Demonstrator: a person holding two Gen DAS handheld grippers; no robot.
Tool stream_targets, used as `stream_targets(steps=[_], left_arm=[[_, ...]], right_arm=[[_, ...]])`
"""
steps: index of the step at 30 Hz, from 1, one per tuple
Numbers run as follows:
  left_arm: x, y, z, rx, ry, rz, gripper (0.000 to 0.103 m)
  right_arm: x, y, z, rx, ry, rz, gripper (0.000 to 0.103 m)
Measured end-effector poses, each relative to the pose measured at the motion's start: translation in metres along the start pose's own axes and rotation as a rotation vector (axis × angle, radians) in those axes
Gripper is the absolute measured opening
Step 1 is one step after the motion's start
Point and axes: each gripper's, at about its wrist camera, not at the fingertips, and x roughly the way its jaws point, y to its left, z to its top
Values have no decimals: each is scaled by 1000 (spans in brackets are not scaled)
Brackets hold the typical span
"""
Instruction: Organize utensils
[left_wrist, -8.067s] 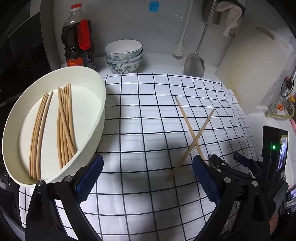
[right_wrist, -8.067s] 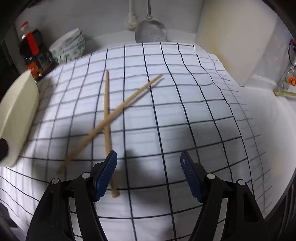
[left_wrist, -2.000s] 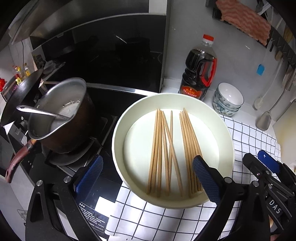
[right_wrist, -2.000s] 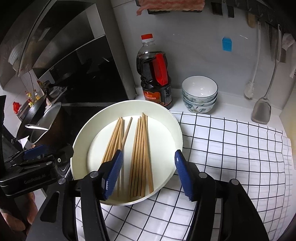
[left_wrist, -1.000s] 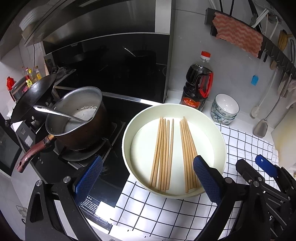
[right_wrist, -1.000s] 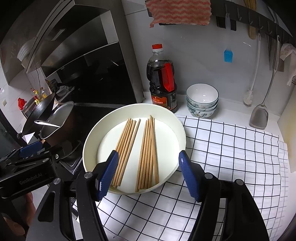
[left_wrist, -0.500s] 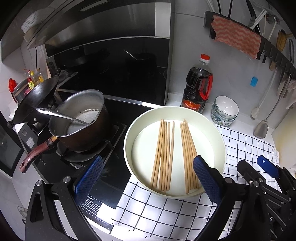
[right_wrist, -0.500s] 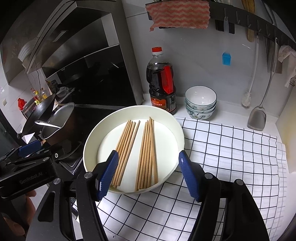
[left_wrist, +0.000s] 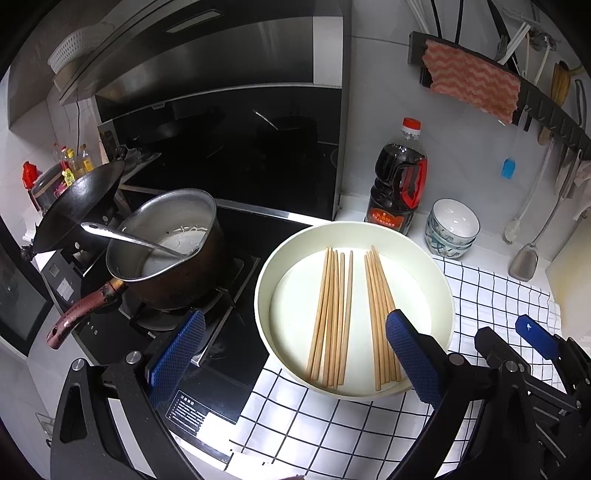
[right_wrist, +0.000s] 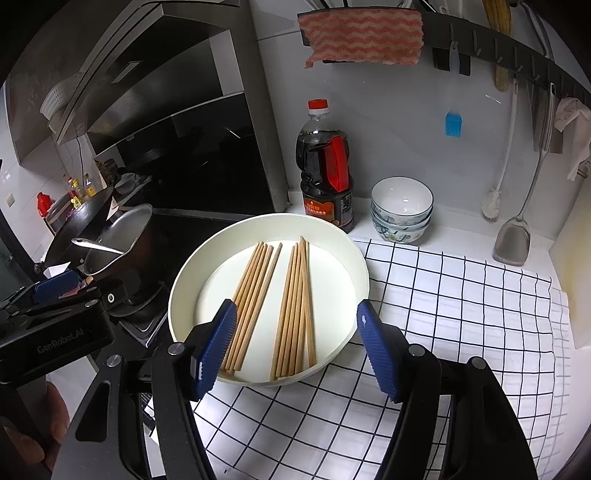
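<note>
Left gripper (left_wrist: 293, 356) at frame bottom, fingers spread wide, gripping nothing; right gripper (right_wrist: 297, 349) likewise wide apart and empty, also visible lower right of the left view; checked cloth (right_wrist: 443, 314) covers the counter lower right, stove with pot (left_wrist: 166, 251) centre left; chopsticks (right_wrist: 280, 299) lie in two bundles inside the white dish (right_wrist: 184, 288), frame centre, just beyond both sets of fingertips; soy bottle (right_wrist: 327, 170) and stacked bowls (right_wrist: 402, 210) behind.
</note>
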Motion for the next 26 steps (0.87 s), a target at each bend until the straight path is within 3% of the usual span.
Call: stream_targets(steps=[15,22,26], left_arm=[[-7,-3,-2,18,-40,-5,97],[7,1,-3,-15,56,-3,97],[8,3,-6,-24,58,-8,97]], right_arm=[[1,2,-1,-10,10,7,65],[2,2,-2,-3,16,10,67],[3,1,-4,1,15,8,67]])
